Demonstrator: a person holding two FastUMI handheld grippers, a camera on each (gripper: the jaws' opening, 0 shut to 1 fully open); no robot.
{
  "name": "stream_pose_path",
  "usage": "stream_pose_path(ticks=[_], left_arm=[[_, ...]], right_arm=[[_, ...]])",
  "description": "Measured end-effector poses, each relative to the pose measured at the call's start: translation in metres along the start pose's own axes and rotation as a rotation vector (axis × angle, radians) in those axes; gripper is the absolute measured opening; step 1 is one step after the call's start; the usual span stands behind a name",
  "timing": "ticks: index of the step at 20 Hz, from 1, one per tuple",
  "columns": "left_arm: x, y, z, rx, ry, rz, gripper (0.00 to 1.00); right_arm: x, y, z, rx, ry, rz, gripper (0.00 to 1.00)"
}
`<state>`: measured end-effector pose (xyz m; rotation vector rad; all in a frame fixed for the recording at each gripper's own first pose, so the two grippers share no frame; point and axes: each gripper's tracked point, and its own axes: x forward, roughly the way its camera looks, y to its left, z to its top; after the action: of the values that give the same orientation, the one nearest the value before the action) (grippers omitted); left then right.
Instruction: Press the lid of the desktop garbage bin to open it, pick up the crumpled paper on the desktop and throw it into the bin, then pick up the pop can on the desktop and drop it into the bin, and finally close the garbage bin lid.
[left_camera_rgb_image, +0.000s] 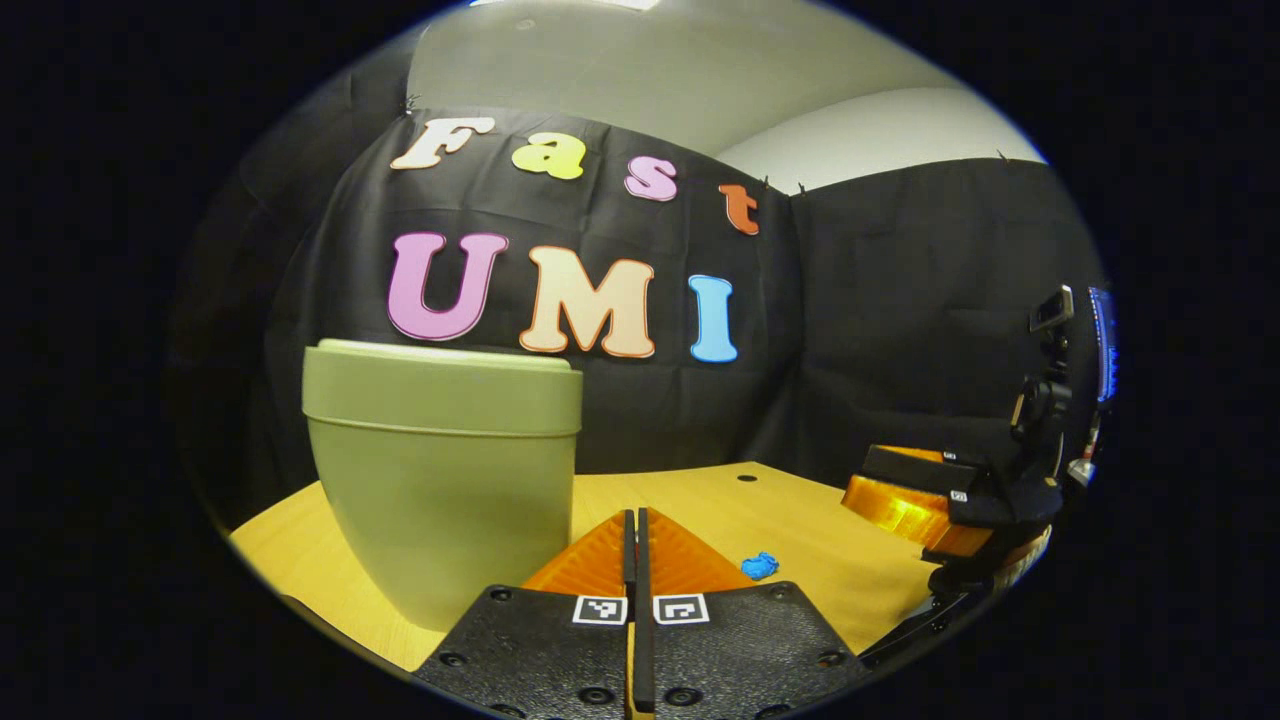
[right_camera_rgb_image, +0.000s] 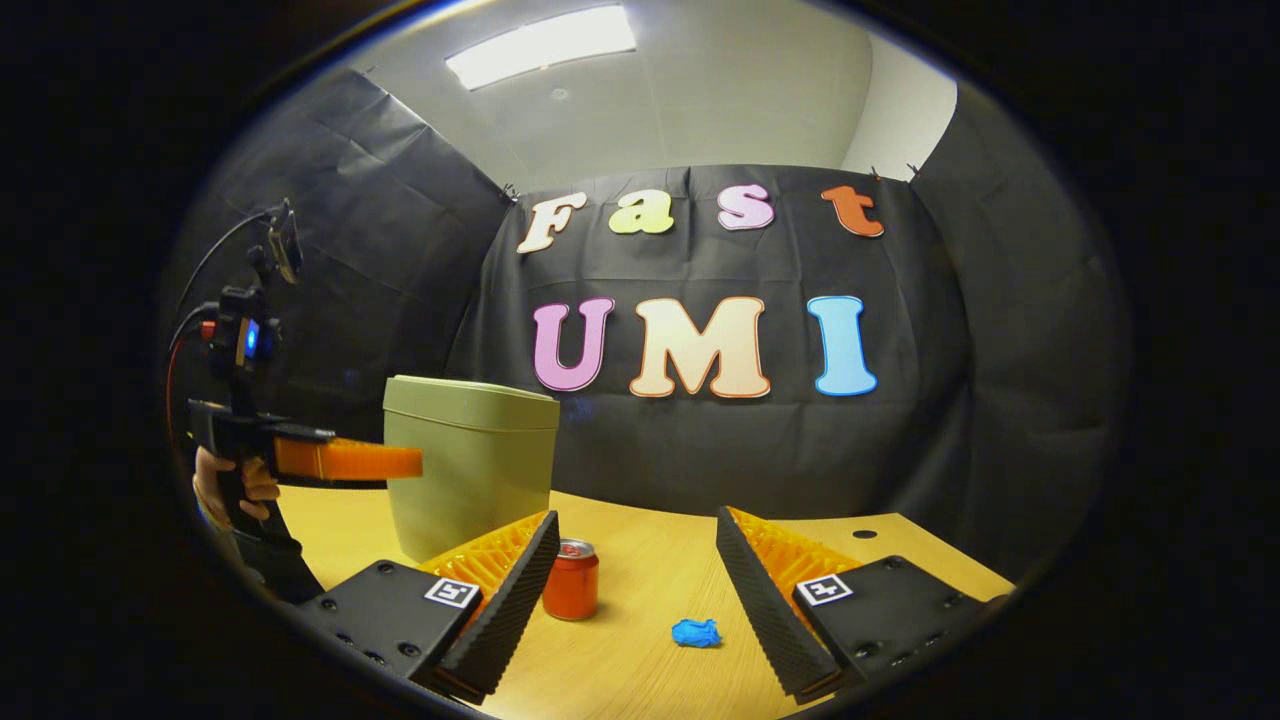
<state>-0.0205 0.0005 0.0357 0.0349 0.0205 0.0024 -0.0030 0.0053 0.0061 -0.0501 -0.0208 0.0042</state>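
Left gripper view: left hand-held gripper (left_camera_rgb_image: 636, 520) closed, empty; right hand-held gripper (right_camera_rgb_image: 637, 560) wide open, empty.

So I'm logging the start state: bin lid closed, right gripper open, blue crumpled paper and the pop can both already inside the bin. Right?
Not quite. The crumpled paper and the pop can are not in the bin; both sit on the desktop, as the right gripper view shows. The rest stands: the garbage bin has its lid down and the right gripper is open.
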Motion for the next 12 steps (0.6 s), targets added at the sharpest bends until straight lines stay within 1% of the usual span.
stream_pose_path(ticks=[2, 5, 7, 9, 12], left_arm=[[-0.001, 0.006, 0.032, 0.024, -0.047, 0.017, 0.0], [0.002, 0.032, 0.093, 0.078, -0.135, 0.084, 0.0], [0.009, 0.048, 0.117, 0.094, -0.158, 0.121, 0.0], [0.017, 0.069, 0.128, 0.11, -0.155, 0.168, 0.0], [0.031, 0.096, 0.122, 0.138, -0.111, 0.232, 0.0]], right_arm=[[0.001, 0.001, -0.005, 0.011, 0.012, 0.004, 0.99], [0.003, 0.002, -0.01, 0.023, 0.033, 0.009, 0.99], [0.003, 0.004, -0.013, 0.023, 0.042, 0.013, 0.99], [0.002, 0.004, -0.014, 0.017, 0.047, 0.015, 0.99], [0.003, 0.007, -0.016, 0.013, 0.053, 0.021, 0.99]])
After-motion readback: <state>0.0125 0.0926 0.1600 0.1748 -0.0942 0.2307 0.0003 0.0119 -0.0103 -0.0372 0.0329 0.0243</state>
